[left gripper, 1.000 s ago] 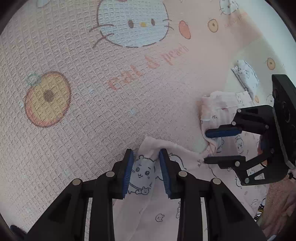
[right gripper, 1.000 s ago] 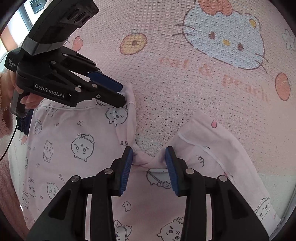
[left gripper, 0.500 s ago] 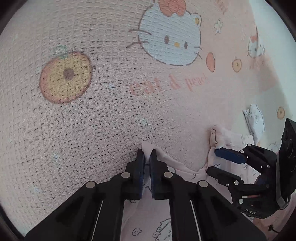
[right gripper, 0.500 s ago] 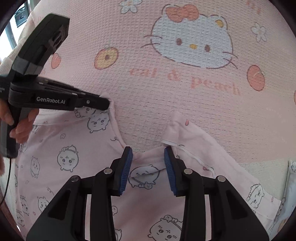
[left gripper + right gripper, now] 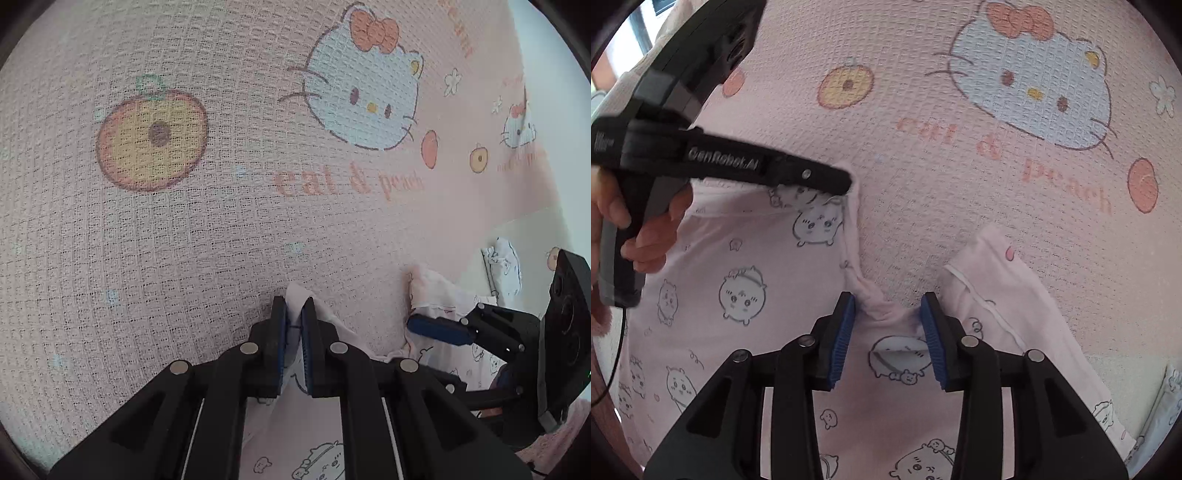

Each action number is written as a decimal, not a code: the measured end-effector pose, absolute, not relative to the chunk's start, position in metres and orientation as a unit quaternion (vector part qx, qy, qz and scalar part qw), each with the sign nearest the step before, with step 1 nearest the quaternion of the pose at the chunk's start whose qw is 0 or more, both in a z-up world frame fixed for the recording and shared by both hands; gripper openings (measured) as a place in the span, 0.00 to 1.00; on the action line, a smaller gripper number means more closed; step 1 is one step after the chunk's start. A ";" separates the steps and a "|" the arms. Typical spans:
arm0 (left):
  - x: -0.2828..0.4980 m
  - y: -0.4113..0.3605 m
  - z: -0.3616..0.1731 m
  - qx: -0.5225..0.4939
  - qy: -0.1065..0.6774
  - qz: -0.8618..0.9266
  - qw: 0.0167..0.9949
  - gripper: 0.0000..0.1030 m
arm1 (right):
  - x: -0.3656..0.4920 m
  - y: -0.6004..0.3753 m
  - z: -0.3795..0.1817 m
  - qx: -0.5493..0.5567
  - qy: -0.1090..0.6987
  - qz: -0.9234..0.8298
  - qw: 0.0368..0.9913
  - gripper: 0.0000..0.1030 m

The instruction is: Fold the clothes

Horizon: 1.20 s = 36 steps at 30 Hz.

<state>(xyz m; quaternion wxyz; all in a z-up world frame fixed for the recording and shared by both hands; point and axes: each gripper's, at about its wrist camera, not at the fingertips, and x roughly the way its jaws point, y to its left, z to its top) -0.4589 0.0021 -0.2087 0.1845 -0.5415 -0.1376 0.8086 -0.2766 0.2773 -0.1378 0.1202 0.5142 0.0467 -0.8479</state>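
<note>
From my left wrist camera, my left gripper (image 5: 293, 308) is pinched on a corner of the pink garment (image 5: 295, 435), the fabric edge poking up between the two blue pads. The rest of the cloth trails down beneath the fingers toward the bottom of the view. Ahead of it spreads the pink waffle blanket (image 5: 184, 240), printed with a cat face and a peach. Only this view shows my right gripper (image 5: 436, 332) from the side, off to the right and low over a bunched part of the garment; from here I cannot tell how its jaws stand.

From my right wrist camera, my right gripper (image 5: 888, 314) stands with its jaws apart, a gathered fold of the garment (image 5: 746, 266) lying between the blue pads, which sit at either side of the fold. This view alone shows the garment spread wide, with small cartoon animals printed on it, lying on the blanket (image 5: 942, 184), one part running left and a folded-over flap to the right. My left gripper (image 5: 846, 181) appears at upper left, its tip on the garment's upper corner, and my hand (image 5: 646, 229) wraps its handle.
</note>
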 end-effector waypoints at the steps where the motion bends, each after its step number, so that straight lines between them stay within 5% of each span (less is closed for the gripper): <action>1: -0.460 0.004 -0.209 -0.542 -0.136 0.809 0.184 0.09 | -0.277 0.278 -0.137 0.514 0.045 -0.848 0.121 0.35; 27: -0.466 0.015 -0.212 -0.546 -0.122 0.807 0.190 0.09 | -0.279 0.283 -0.125 0.503 -0.003 -0.852 0.145 0.35; 30: -0.467 0.016 -0.212 -0.547 -0.121 0.806 0.190 0.09 | -0.294 0.290 -0.132 0.525 0.010 -0.845 0.103 0.36; 36: -0.468 0.016 -0.212 -0.548 -0.118 0.806 0.192 0.09 | -0.282 0.274 -0.133 0.539 0.051 -0.824 0.168 0.37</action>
